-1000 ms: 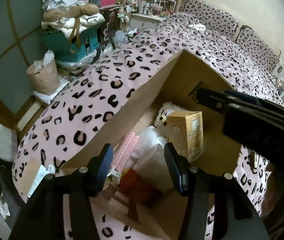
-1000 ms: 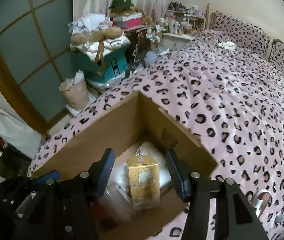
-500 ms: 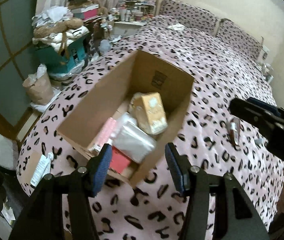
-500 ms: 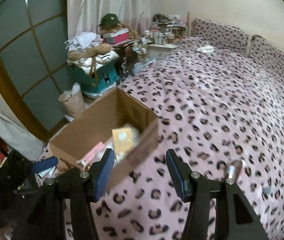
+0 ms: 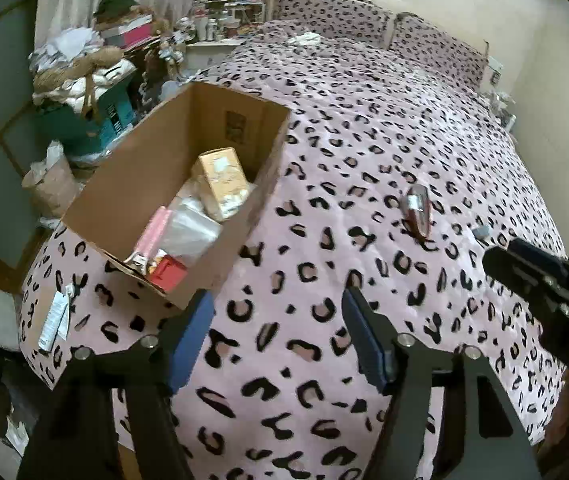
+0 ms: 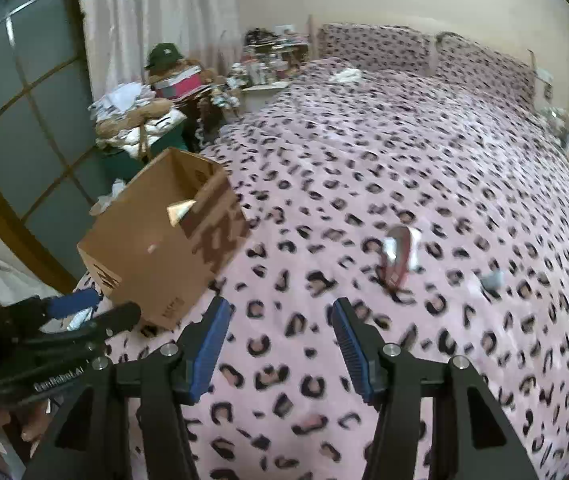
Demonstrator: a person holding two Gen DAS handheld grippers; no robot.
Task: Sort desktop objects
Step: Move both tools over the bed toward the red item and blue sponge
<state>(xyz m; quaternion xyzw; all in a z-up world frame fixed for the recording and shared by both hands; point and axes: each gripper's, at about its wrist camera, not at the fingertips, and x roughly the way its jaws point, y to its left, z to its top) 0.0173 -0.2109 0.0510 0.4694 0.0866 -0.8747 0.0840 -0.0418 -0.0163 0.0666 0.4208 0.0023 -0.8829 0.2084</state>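
An open cardboard box (image 5: 132, 184) stands on the pink leopard-print bed, left side; it also shows in the right wrist view (image 6: 152, 248). Inside lie a yellow carton (image 5: 222, 182), a clear plastic bag (image 5: 190, 230), a pink packet (image 5: 150, 236) and a red box (image 5: 166, 274). A dark red pouch (image 5: 416, 210) lies on the bedspread right of the box, also seen in the right wrist view (image 6: 398, 258), with a small grey item (image 5: 481, 232) beyond it. My left gripper (image 5: 278, 320) is open and empty. My right gripper (image 6: 280, 330) is open and empty.
A white tube (image 5: 54, 320) lies at the bed's left corner. Left of the bed are a teal box with piled clothes (image 5: 84, 92), a paper bag (image 5: 50, 188) and a cluttered shelf (image 5: 224, 24). Pillows (image 5: 332, 12) lie at the far end.
Both grippers have pulled back and up from the box. The box interior filled the views before; now the whole box and the bedspread with the pouch show.
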